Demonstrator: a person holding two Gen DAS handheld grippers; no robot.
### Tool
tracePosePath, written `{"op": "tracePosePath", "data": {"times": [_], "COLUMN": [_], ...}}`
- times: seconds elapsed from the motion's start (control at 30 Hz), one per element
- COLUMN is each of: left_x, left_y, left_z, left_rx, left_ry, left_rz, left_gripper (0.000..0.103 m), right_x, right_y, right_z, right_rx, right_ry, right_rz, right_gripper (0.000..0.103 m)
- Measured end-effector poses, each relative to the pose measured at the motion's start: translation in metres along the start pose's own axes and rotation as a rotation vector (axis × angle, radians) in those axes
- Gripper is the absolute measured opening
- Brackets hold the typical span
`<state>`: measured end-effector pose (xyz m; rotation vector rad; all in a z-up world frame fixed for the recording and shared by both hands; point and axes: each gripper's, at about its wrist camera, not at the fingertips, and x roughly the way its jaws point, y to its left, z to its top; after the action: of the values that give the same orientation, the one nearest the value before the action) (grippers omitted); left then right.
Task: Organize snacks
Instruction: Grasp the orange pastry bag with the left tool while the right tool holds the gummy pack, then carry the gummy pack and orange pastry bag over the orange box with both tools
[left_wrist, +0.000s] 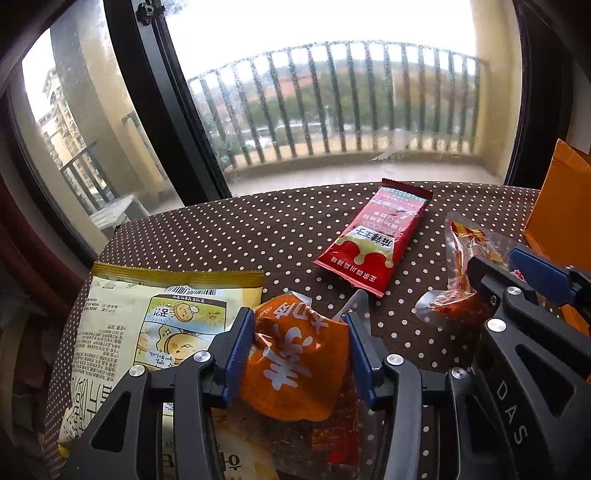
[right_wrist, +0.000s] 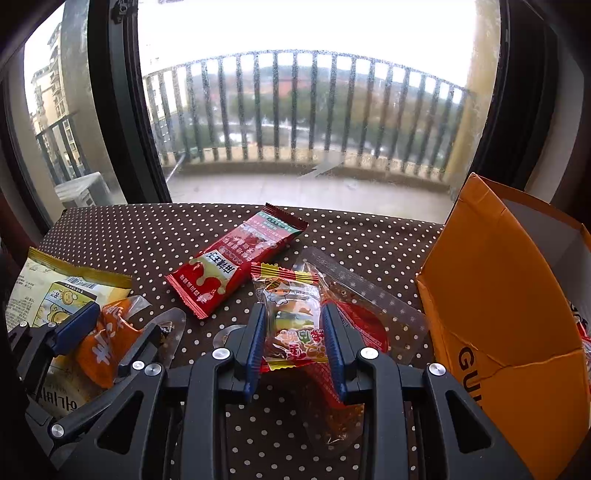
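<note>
1. On the polka-dot tablecloth (right_wrist: 155, 236) by the window, several snack packets lie scattered; an open orange box (right_wrist: 495, 295) stands at the right edge, likely the place to collect them.
2. Left gripper (left_wrist: 301, 354) is clamped on an orange packet (left_wrist: 295, 365), its blue pads pressing the wrapper from both sides, above a yellow bag (left_wrist: 122, 325).
3. Right gripper (right_wrist: 293, 347) is closed around a small clear candy packet (right_wrist: 293, 317), which sits between its fingers; a clear-and-red vacuum pouch (right_wrist: 365, 306) lies beneath and just beside it.
4. Beyond both tools, a red packet (right_wrist: 236, 262) lies flat and untouched, near the table's middle.
5. Both held packets look light, soft and crinkly, and the film is probably slippery; a grip across the filled middle, as now, seems safer than pinching a sealed edge.
6. Judging by position, the candy packet is nearest the box, and it should drop in easily.
</note>
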<state>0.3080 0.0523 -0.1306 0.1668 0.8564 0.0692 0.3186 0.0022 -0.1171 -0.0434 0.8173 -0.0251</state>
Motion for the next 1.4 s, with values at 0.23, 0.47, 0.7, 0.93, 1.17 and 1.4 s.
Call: {"op": "tracePosePath", "data": {"times": [0.23, 0.47, 0.7, 0.93, 1.17, 1.4], "left_x": [-0.016, -0.045, -0.079, -0.116, -0.152, -0.171], "left_y": [-0.004, -0.005, -0.012, -0.02, -0.031, -0.047], "left_z": [-0.007, -0.015, -0.017, -0.015, -0.011, -0.007], "left_rx": [-0.011, -0.041, -0.037, -0.063, -0.083, -0.093], "left_ry": [-0.01, -0.019, -0.061, -0.109, -0.171, -0.195], "left_rz": [-0.048, -0.113, -0.113, -0.122, -0.119, -0.121], "left_gripper": [0.044, 0.043, 0.043, 0.043, 0.043, 0.043], "right_x": [-0.008, -0.025, -0.049, -0.084, -0.12, -0.14], "right_y": [-0.006, -0.007, -0.014, -0.025, -0.041, -0.056], "right_z": [-0.005, -0.008, -0.009, -0.003, 0.002, 0.005], "right_rx": [0.006, -0.012, -0.015, -0.083, -0.11, -0.141], "right_ry": [0.01, 0.011, -0.006, -0.055, -0.12, -0.155], "right_rz": [0.018, 0.05, 0.1, 0.111, 0.13, 0.115], "right_gripper": [0.034, 0.034, 0.034, 0.034, 0.034, 0.034]}}
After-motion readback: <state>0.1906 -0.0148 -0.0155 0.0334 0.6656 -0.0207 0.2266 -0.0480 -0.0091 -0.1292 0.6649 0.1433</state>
